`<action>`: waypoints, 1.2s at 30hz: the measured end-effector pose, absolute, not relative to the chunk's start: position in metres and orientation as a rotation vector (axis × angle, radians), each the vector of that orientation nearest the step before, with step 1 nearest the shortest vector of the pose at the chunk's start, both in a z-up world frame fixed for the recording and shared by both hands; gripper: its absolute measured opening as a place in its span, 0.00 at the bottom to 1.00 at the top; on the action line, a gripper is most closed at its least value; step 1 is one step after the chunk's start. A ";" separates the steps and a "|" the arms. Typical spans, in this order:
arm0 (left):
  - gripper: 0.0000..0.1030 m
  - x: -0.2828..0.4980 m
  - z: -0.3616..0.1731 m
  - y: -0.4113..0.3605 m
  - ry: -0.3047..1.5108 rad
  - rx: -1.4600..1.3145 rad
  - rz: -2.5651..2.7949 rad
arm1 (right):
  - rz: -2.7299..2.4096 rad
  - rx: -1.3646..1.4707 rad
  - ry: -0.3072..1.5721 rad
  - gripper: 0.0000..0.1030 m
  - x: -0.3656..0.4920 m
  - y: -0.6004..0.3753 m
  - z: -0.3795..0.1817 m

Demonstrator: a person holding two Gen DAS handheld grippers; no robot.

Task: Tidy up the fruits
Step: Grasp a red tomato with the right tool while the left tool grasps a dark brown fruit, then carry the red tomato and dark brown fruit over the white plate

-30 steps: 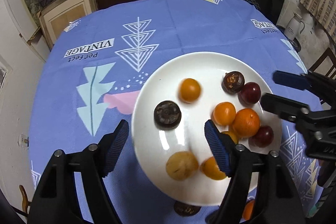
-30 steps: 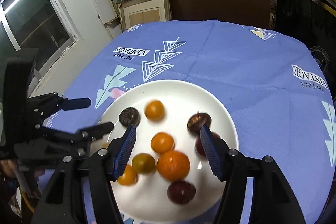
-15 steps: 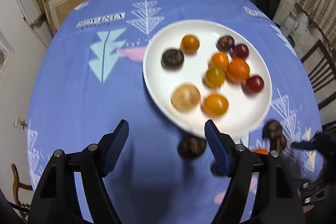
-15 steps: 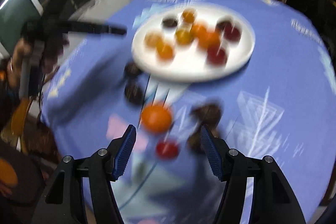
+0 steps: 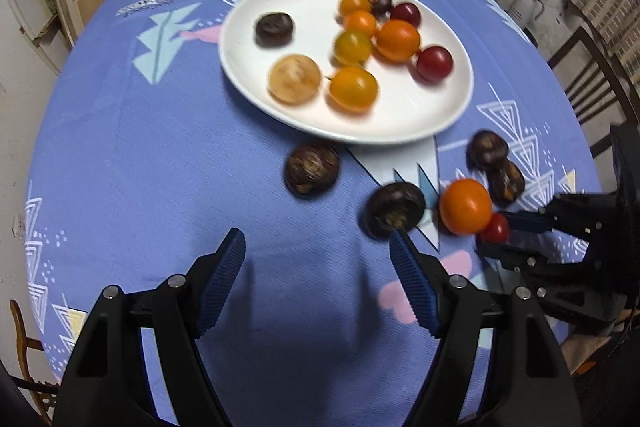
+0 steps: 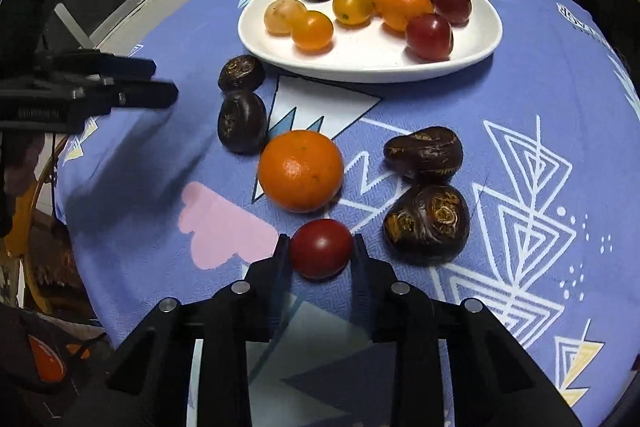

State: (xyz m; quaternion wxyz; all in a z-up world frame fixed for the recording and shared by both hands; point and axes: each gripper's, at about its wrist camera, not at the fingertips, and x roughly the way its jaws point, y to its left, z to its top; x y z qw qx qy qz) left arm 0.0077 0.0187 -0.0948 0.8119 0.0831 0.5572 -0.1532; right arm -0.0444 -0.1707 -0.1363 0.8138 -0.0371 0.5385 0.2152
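Right gripper point(image 6: 321, 247) clamped the red tomato point(image 6: 321, 247) just short of the orange point(image 6: 301, 171), plate point(image 6: 472, 57) beyond; left gripper point(image 5: 318, 277) gaped wide, empty.

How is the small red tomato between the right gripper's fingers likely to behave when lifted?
The red tomato looks round and glossy, so it may slip or roll out of the right gripper if squeezed lightly. Its thin skin probably bruises under hard pressure. It seems light.

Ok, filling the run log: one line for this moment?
right hand-held gripper: shut on red tomato | left hand-held gripper: open, empty | plate: fruit
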 end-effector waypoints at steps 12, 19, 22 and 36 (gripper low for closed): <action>0.67 0.022 -0.131 -0.025 1.212 0.181 -0.370 | 0.428 0.009 1.161 0.29 -0.056 -0.198 -0.123; 0.42 0.025 -0.139 -0.039 1.218 0.191 -0.418 | 0.416 0.024 1.161 0.29 -0.058 -0.202 -0.126; 0.42 0.022 -0.137 -0.040 1.213 0.218 -0.411 | 0.418 0.024 1.156 0.29 -0.058 -0.203 -0.123; 0.42 0.041 -0.047 0.005 1.051 0.131 -0.317 | 0.455 0.087 1.004 0.29 -0.029 -0.207 -0.060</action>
